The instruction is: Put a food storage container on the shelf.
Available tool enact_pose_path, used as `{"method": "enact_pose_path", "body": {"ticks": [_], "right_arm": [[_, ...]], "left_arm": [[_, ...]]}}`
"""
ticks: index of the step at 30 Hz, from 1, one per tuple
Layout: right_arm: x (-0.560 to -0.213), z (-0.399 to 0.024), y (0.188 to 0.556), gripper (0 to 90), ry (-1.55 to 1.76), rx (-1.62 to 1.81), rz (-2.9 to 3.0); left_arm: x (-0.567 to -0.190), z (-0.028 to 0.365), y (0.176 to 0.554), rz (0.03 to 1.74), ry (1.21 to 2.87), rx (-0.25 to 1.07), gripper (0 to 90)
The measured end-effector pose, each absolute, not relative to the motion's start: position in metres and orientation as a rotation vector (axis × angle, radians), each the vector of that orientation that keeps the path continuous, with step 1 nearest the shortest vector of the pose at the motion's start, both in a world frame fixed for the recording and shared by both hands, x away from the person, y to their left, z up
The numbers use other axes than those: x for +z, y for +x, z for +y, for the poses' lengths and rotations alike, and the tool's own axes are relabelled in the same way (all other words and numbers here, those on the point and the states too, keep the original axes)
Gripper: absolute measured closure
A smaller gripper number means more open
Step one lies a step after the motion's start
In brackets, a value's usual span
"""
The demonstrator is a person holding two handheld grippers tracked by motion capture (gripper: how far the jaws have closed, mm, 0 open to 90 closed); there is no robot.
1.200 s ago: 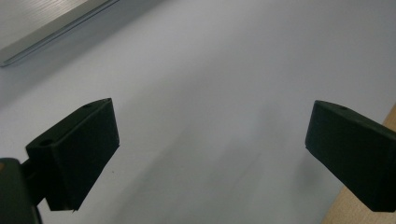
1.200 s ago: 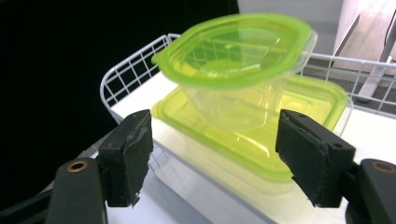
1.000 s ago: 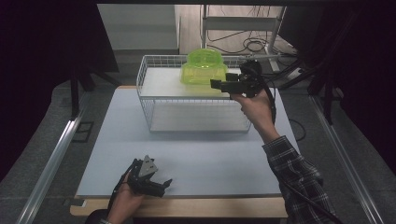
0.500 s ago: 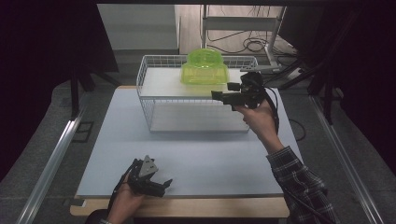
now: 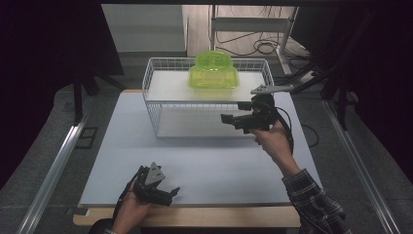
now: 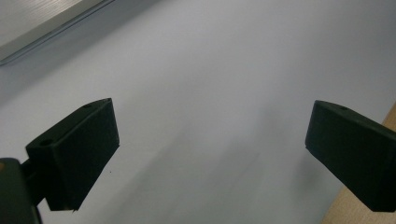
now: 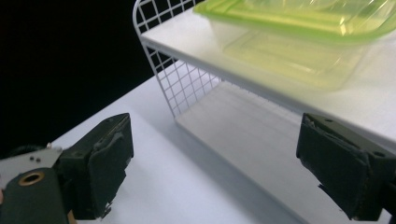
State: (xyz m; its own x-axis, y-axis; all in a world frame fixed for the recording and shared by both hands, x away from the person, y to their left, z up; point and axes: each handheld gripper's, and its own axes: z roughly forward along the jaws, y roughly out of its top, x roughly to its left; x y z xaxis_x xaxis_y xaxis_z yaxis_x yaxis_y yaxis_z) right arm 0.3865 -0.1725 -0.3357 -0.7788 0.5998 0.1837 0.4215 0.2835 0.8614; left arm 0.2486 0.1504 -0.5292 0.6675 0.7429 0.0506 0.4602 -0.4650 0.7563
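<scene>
Change: the right gripper has come away from the translucent green plastic container and is now lower, in front of the white wire shelf rack, at its right end.
Right fingers: they have just been opening and stand wide apart, with nothing between them.
Container place: it rests on the upper white board of the rack, toward the far right, apart from both grippers.
Meaning: I judge the container is released and placing it on the rack is done; the hand is leaving.
Left gripper: it rests at the near edge of the pale desk, fingers wide and empty.
Writing: no brand, label or text can be read on anything.
</scene>
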Motion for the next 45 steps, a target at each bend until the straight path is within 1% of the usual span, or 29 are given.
{"method": "enact_pose_path", "body": {"ticks": [14,19,29,37,45], "right_arm": [[-0.366,-0.174,0.373,8.4,0.912,1.449,2.428],[-0.379,-0.179,0.371,7.5,0.925,1.455,2.433],[-0.406,-0.192,0.362,3.3,0.959,1.451,2.435],[-0.423,-0.201,0.354,3.3,0.979,1.438,2.433],[-0.439,-0.207,0.345,2.7,0.98,1.355,2.448]], "left_arm": [[-0.527,0.152,0.248,0.913,2.113,0.478,2.8],[-0.527,0.153,0.248,0.921,2.094,0.473,2.8],[-0.528,0.152,0.248,0.915,2.106,0.488,2.6],[-0.528,0.152,0.248,0.909,2.11,0.5,2.4],[-0.529,0.152,0.248,0.904,2.118,0.499,2.3]]}}
